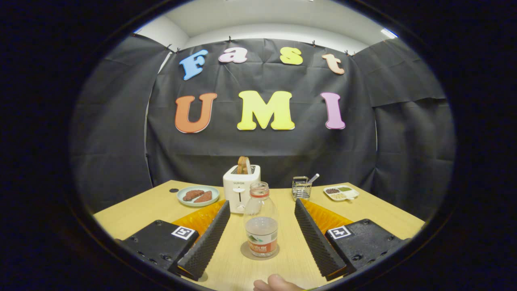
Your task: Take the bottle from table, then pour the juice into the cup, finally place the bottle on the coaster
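My gripper (261, 214) fingers stand wide apart, their bases cut off below. A fingertip (276, 283) pokes in between them, the hand behind it unseen. The bottle (261, 224) covers most of the coaster (244, 252) and part of the toaster (238, 190). The compartments in the tray (341, 193) beyond the right finger hold bits too small to name.

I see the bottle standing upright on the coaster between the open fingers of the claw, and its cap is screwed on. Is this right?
Not entirely. In the gripper view the bottle does stand upright on the coaster, between the fingers of the open claw, which do not touch it. But its neck is open: no cap is on it.
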The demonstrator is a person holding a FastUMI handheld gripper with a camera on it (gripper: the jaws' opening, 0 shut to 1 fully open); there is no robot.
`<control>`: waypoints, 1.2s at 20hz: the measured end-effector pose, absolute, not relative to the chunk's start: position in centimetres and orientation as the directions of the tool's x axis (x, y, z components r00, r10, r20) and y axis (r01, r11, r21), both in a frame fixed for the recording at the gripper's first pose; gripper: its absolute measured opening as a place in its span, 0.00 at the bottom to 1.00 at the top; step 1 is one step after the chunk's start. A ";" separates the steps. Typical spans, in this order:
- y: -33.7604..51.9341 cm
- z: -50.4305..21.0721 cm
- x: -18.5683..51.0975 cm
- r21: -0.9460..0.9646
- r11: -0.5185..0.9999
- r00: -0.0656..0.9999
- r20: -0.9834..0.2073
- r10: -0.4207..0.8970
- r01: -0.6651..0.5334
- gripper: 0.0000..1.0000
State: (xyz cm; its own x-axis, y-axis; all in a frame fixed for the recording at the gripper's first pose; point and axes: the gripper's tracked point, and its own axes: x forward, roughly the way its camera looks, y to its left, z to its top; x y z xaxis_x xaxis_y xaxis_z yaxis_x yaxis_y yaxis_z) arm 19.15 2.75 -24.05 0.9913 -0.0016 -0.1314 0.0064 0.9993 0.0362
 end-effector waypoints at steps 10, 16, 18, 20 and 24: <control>2.3 -12.7 11.7 0.025 0.999 0.999 -0.024 -0.034 0.034 1.00; 1.8 -7.1 8.1 0.003 0.998 0.998 0.016 -0.065 0.065 1.00; 1.0 -5.4 7.4 0.006 0.997 0.997 0.019 -0.079 0.079 1.00; 0.6 -4.4 6.4 0.018 0.996 0.996 0.026 -0.090 0.089 1.00; 0.5 -3.1 4.9 0.031 0.996 0.996 0.032 -0.083 0.082 1.00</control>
